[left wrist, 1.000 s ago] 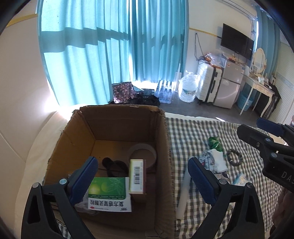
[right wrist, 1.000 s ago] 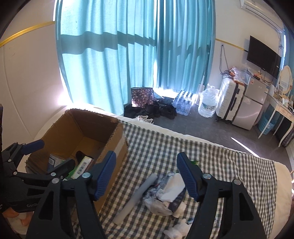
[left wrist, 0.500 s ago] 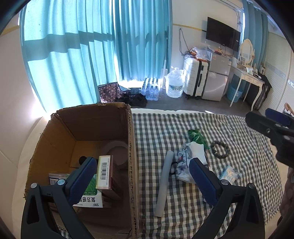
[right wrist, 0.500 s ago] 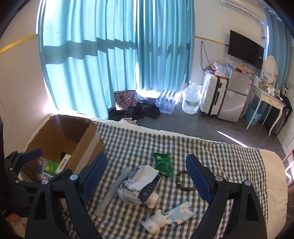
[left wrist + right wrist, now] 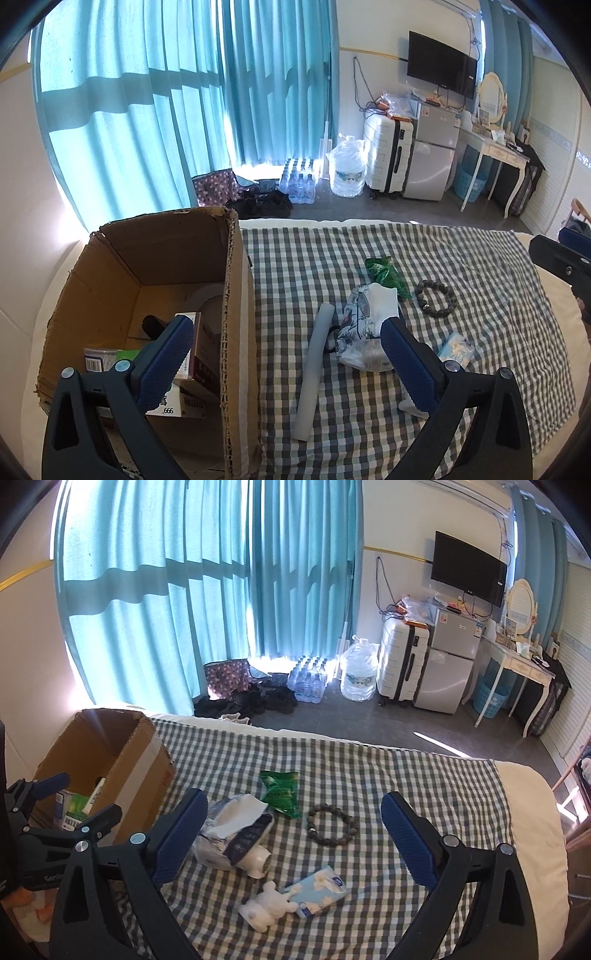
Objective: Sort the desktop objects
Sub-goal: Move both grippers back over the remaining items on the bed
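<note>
On a checked cloth [image 5: 424,775], both grippers hang with jaws spread wide and nothing between them. The left gripper [image 5: 286,349] straddles the right wall of an open cardboard box [image 5: 236,295] at the cloth's left edge; medicine cartons [image 5: 184,402] lie inside it. Just right of the box, a pale grey tube [image 5: 314,373] lies flat, its long axis running from the near edge away toward the curtains, tilted slightly right at the far end. Beside the tube sits a crumpled plastic bag [image 5: 236,830], with a green packet [image 5: 280,792] touching its far side. The right gripper [image 5: 293,836] hovers over a bead bracelet [image 5: 332,825]; nearer lie a tissue pack [image 5: 317,890] and a white figurine [image 5: 266,910], touching.
</note>
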Available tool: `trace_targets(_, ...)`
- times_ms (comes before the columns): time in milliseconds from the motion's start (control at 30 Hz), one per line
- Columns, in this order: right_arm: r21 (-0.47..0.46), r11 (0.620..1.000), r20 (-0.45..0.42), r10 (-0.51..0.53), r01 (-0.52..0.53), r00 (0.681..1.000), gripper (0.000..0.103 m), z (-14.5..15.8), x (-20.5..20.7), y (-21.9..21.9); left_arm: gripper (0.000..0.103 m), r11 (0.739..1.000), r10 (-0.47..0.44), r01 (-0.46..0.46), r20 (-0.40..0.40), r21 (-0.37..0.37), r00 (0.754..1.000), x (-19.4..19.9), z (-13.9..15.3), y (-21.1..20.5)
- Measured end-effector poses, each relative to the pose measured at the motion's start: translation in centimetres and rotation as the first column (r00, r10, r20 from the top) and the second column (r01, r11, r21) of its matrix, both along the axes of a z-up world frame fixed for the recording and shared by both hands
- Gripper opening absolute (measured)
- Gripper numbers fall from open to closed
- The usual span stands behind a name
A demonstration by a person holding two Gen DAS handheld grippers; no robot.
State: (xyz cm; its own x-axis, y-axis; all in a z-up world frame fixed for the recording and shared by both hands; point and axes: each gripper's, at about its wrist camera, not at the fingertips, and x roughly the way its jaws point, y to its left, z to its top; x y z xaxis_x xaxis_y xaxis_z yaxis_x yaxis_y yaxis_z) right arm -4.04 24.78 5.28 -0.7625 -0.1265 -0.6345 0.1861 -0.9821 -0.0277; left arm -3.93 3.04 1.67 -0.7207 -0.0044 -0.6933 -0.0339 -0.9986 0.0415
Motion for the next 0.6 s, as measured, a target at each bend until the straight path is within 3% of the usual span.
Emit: trace_targets(600,0.007,0.999,0.055,-0.043,0.042,0.998,0.098,-3.4,-0.7,4.7,0.103,0.994,-0.094,0.094,0.006,-0.055,0.996,-0.8,-2.4,3.9)
